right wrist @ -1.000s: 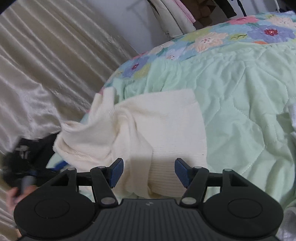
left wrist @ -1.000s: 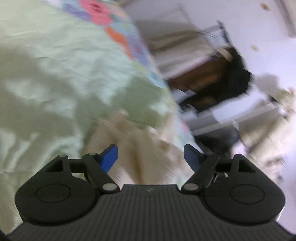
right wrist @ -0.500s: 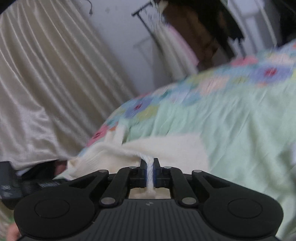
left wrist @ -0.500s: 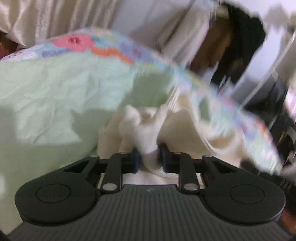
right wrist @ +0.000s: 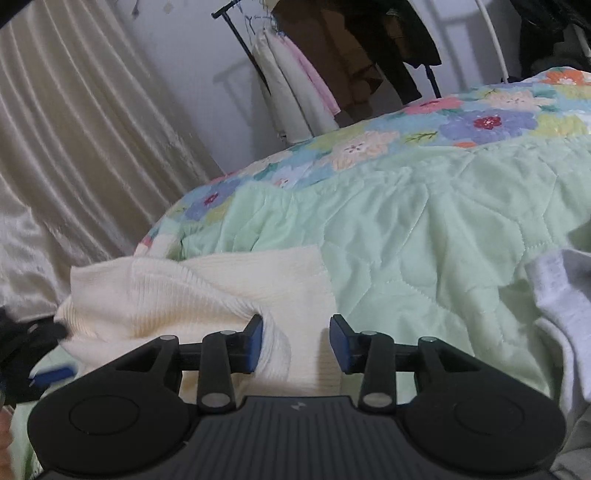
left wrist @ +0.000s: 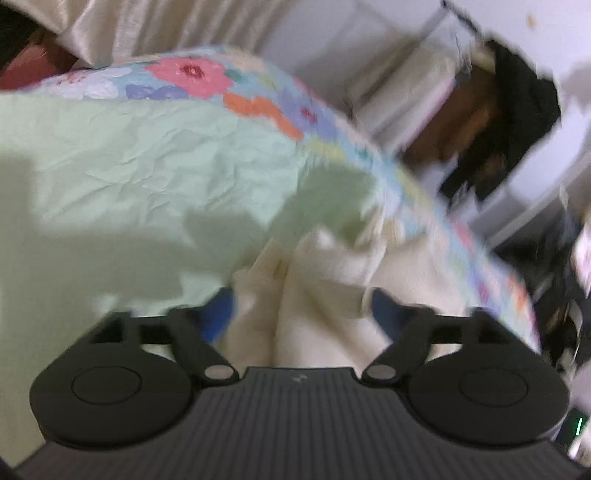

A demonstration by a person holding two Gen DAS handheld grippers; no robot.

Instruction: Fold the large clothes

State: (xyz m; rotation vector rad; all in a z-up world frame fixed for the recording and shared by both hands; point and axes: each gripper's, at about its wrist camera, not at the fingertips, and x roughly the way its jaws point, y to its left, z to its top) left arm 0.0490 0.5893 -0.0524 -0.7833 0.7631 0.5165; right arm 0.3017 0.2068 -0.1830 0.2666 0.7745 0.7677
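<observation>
Left wrist view: the cream ribbed knit sweater [left wrist: 317, 295] lies bunched on the pale green quilted bedspread with a flowered border [left wrist: 147, 166], directly ahead of the left tool [left wrist: 301, 314] and rising up between its two fingers. The jaws stand wide apart and have just been opening; the blue pads [left wrist: 218, 314] sit at either side of the bunched knit, and the blur hides whether they brush it, but they do not press on it. The tool tilts steeply down toward the bed. Beyond the tool and to its right, the bed edge falls away toward dark hanging clothes [left wrist: 509, 122], heavily blurred. A beige satin curtain [left wrist: 166, 26] hangs beyond the tool to its left.

Right wrist view: the same sweater [right wrist: 207, 295] lies ahead and to the left of the right tool [right wrist: 295, 341], spread near the bed's left edge. A thick fold of the knit lies against the left blue pad [right wrist: 255, 343]; the right pad is clear of the cloth. The jaws are partly apart, have just been opening, and clamp nothing. The tool points moderately down across the bedspread [right wrist: 424, 229]. A pale grey garment [right wrist: 565, 295] lies to the tool's right. A clothes rack with hanging garments [right wrist: 332, 74] stands far ahead, and the curtain [right wrist: 74, 147] hangs to its left.
</observation>
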